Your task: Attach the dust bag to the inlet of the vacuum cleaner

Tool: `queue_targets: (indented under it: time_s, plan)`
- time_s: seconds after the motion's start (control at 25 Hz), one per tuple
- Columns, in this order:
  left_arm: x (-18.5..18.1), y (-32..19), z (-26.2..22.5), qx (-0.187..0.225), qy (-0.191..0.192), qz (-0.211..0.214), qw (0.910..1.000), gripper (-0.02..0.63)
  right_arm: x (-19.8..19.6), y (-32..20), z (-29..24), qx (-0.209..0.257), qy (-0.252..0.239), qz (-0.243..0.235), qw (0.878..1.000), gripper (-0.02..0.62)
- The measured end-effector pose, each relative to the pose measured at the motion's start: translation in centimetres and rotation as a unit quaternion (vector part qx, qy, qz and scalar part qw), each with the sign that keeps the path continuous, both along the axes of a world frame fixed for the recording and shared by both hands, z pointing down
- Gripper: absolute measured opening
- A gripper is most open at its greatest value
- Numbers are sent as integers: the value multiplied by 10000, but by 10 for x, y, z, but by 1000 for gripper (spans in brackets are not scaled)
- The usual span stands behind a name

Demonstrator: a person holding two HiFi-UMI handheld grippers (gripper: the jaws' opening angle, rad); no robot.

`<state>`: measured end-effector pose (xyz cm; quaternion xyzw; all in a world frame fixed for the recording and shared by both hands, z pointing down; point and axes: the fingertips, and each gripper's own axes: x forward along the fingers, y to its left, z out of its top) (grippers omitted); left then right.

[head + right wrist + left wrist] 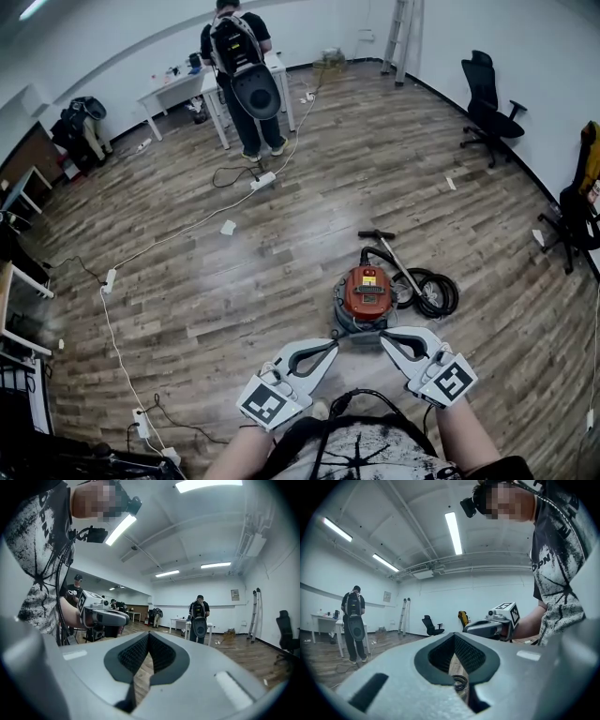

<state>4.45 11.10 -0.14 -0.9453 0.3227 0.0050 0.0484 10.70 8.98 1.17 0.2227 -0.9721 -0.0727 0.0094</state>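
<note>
The red vacuum cleaner stands on the wooden floor just beyond my hands, with its black hose coiled to its right and a wand lying behind it. My left gripper and right gripper are held level before my chest, tips pointing towards each other above the vacuum's near side. Both are shut with nothing between the pads. In the left gripper view the jaws are shut, the right gripper faces them, and the hose shows below. The right gripper view shows its shut jaws and the left gripper opposite. No dust bag shows in any view.
A person with a backpack stands at a white table at the back. Office chairs line the right wall, and a ladder leans at the far end. Cables and power strips trail across the floor to the left.
</note>
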Motion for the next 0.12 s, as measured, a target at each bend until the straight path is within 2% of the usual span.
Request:
queue_targets:
  time_s: [0.12]
  plan:
    - [-3,-2,-4,-5,148,-107,9998,2,1,3,-2,53,-2,-61,10000,6]
